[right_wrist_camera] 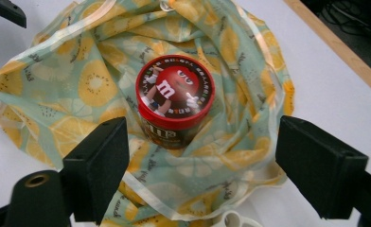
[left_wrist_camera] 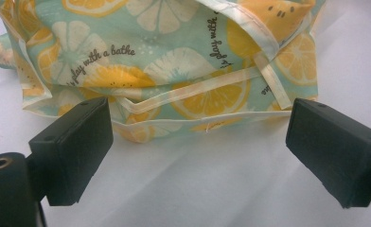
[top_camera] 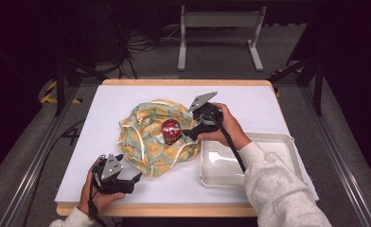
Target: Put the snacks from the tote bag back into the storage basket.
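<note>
Left gripper (top_camera: pixel 137 177) low at near edge, fingers (left_wrist_camera: pixel 72 151) spread wide. Right gripper (top_camera: pixel 186 133) angled down, fingers (right_wrist_camera: pixel 98 165) apart, gripping nothing.

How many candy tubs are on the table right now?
1. The red candy tub stands upright in the middle of the lemon-print cloth. The bunched folds might hide something smaller.

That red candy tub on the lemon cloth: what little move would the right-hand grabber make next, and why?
Probably ease the right gripper forward and down until its jaws straddle the red tub, then close. The tub stands upright on the rumpled cloth, just ahead of the jaws, which are open with nothing between them. The left gripper waits open at the cloth's near edge.
</note>
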`<state>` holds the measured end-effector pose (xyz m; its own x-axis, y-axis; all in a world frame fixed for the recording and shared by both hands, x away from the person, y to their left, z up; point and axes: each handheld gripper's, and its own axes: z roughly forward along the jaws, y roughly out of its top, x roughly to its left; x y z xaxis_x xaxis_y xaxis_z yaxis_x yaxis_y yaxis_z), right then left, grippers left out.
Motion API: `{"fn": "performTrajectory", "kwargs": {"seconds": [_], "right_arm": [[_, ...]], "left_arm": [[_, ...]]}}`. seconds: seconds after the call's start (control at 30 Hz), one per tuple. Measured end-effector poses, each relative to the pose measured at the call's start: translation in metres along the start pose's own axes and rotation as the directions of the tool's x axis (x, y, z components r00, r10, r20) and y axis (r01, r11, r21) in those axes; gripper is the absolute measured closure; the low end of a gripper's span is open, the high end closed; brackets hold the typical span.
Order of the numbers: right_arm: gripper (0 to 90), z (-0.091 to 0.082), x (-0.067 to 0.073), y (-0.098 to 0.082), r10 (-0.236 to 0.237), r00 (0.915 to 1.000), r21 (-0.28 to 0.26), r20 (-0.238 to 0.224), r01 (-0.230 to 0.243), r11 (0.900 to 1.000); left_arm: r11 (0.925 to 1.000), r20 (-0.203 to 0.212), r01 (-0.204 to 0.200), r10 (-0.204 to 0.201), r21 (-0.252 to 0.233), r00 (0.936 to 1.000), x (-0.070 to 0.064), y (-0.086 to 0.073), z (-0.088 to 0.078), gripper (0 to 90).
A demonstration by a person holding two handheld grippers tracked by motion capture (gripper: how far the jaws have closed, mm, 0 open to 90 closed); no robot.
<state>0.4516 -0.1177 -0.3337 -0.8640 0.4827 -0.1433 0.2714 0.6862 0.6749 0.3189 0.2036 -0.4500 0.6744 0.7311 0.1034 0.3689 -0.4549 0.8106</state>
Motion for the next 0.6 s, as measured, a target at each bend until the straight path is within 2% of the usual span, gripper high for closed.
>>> {"fn": "performTrajectory", "kwargs": {"seconds": [0.33, 0.6], "right_arm": [[16.7, 0.019, 0.007, 0.019, -0.029, 0.9982, 0.058, -0.052, 0.032, 0.998], [14.9, 0.043, 0.011, 0.031, -0.028, 0.9966, 0.134, -0.078, 0.039, 0.99]], "left_arm": [[1.0, 0.003, -0.006, 0.006, 0.005, 1.0, 0.0, -0.001, -0.001, 8.7], [1.0, -0.004, 0.0, 0.0, 0.006, 1.0, 0.0, -0.003, -0.004, 8.7]]}}
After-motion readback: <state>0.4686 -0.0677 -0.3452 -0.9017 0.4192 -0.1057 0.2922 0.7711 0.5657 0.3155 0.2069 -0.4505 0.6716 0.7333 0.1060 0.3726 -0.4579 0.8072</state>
